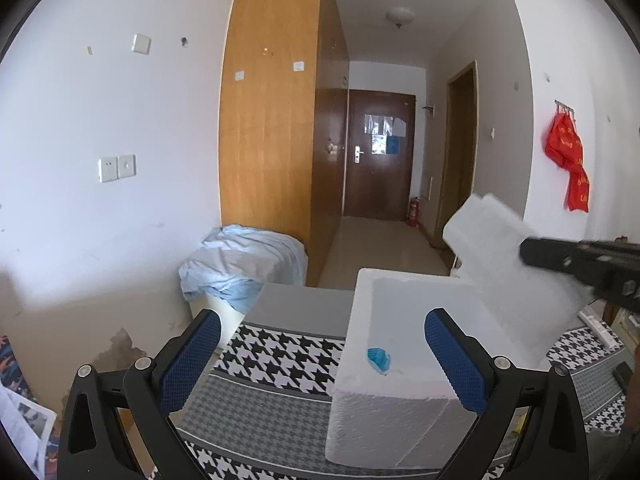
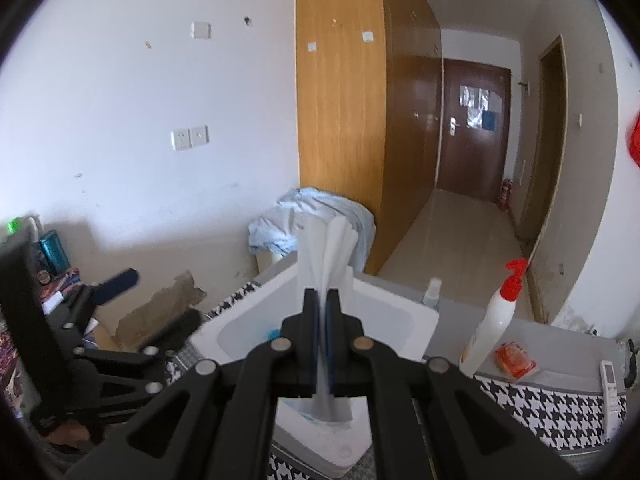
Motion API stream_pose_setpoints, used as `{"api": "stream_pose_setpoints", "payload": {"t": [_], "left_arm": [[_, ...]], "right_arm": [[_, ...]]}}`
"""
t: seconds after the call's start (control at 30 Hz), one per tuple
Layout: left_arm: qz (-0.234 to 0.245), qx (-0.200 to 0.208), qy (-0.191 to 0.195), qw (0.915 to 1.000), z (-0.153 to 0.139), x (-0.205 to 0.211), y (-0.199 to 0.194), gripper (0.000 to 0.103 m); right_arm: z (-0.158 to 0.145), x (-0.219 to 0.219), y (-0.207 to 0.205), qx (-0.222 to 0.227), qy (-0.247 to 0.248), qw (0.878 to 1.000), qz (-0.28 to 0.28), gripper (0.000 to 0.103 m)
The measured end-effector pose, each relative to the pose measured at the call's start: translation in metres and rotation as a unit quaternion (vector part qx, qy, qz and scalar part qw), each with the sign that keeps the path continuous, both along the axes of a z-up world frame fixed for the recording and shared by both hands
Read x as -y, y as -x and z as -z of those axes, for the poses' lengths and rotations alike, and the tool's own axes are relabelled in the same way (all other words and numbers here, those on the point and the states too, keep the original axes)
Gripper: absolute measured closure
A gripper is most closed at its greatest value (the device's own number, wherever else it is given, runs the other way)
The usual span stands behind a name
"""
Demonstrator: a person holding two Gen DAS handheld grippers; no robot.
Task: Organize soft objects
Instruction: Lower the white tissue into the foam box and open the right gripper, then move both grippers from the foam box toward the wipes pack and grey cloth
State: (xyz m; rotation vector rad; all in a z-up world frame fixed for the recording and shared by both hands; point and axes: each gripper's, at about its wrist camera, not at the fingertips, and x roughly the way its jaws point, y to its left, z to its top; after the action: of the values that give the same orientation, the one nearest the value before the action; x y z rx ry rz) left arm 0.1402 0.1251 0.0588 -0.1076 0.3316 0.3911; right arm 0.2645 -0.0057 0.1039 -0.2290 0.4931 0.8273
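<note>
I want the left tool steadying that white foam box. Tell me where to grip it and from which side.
Grip the near wall of the foam box at its top rim, coming down from above on the near side. The box is open-topped with thick, straight walls. The left tool stands open with that wall already between its pads. Stay clear of the right tool, shut on the white foam sheet above the box.

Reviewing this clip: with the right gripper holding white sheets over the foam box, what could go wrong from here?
1. The white foam sheets fan apart above the right gripper, so one might slip free.
2. The sheets stand taller than the foam box walls and could catch its rim.
3. The open left gripper straddles the box corner and could nudge it.
</note>
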Motion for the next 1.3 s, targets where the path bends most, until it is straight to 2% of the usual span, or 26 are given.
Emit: {"api": "stream_pose_setpoints", "payload": {"t": [0.33,0.4,0.5,0.57,0.67,0.77,1.3], "left_arm": [[-0.011,-0.008,0.004,0.9999,0.006,-0.005,0.002,0.001],[-0.013,-0.010,0.007,0.9998,0.008,-0.006,0.003,0.001],[-0.017,-0.014,0.009,0.9997,0.011,-0.008,0.004,0.001],[-0.020,-0.015,0.011,0.9996,0.012,-0.010,0.006,0.001],[-0.024,-0.013,0.013,0.9995,0.012,-0.012,0.008,0.001],[-0.028,-0.013,0.015,0.9994,0.010,-0.013,0.008,0.001],[-0.009,-0.007,0.002,0.9999,0.000,0.007,0.016,0.001]], "right_arm": [[0.021,-0.020,-0.013,-0.031,0.040,0.999,-0.004,0.097],[0.025,-0.022,-0.016,-0.040,0.048,0.998,-0.002,0.094],[0.029,-0.021,-0.021,-0.052,0.049,0.997,0.002,0.076],[0.031,-0.022,-0.021,-0.049,0.052,0.997,0.001,0.055],[0.032,-0.023,-0.015,-0.038,0.058,0.998,-0.009,0.035],[0.031,-0.022,-0.011,-0.028,0.061,0.998,-0.014,0.031],[0.013,0.018,0.003,-0.015,0.028,0.999,0.006,0.030]]}}
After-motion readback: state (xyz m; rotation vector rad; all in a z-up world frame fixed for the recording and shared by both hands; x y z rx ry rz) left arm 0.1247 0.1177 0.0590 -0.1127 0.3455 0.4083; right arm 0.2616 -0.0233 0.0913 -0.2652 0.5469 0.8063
